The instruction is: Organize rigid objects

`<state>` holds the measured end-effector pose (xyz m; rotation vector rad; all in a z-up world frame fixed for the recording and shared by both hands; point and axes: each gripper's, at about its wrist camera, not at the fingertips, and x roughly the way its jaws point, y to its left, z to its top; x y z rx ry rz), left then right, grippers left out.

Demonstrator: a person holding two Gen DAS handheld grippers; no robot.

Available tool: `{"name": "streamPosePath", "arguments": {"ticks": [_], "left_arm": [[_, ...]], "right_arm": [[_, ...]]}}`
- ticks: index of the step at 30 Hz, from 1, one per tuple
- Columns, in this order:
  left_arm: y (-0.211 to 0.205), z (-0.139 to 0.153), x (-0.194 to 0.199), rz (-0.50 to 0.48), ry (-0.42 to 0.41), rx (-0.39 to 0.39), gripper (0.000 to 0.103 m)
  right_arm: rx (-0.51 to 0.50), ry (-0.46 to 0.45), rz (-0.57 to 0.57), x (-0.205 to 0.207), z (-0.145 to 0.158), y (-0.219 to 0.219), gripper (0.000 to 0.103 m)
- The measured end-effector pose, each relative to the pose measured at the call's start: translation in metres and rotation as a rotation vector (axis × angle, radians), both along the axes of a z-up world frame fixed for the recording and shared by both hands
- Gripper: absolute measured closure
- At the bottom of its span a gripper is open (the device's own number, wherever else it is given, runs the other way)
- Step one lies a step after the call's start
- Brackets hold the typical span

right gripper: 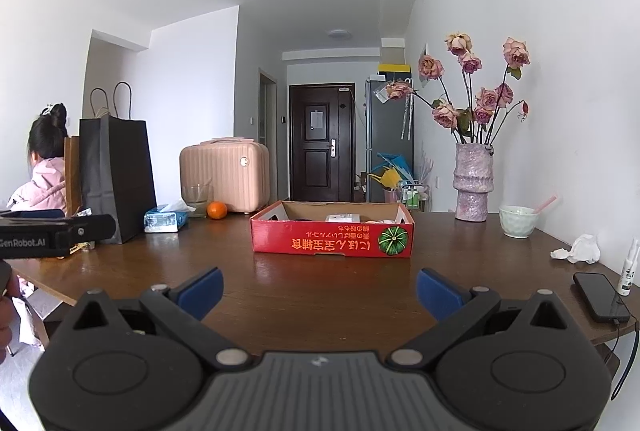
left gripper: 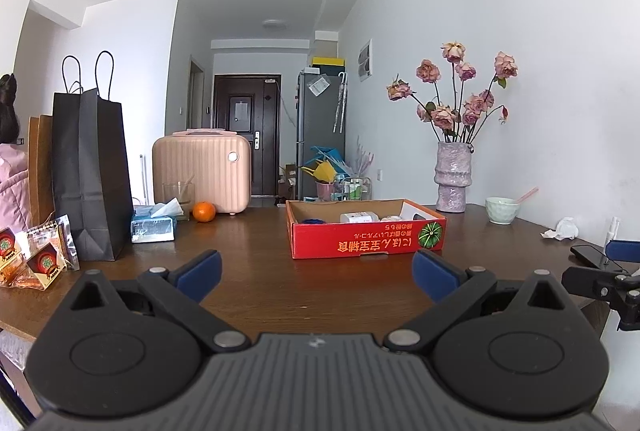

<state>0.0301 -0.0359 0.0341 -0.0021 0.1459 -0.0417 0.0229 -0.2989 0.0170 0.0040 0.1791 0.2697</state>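
Two grippers hover low over the dark brown wooden tabletop (left gripper: 260, 271), both with blue-padded jaws spread wide and holding nothing: the left gripper (left gripper: 316, 271) and the right gripper (right gripper: 319, 289). Straight ahead of each sits the shallow red cardboard box (right gripper: 332, 237) with a green pumpkin print, a few small white items lying inside. Left of it stand a tall black paper bag (left gripper: 90, 171) and a pink ribbed case (left gripper: 202, 171); an orange tangerine (left gripper: 204, 211) rests near the case.

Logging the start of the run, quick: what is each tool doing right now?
Left tool: open, holding nothing, above the table.
Right tool: open, holding nothing, facing the red box.
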Motion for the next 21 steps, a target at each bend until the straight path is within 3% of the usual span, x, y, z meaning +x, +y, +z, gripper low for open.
{"name": "streamPosePath", "arguments": {"ticks": [21], "left_arm": [[-0.0021,-0.0008,-0.0034,0.003,-0.015,0.017,0.0]], "right_arm": [[0.004,0.02,-0.012,0.004,-0.003,-0.0017,0.0]]}}
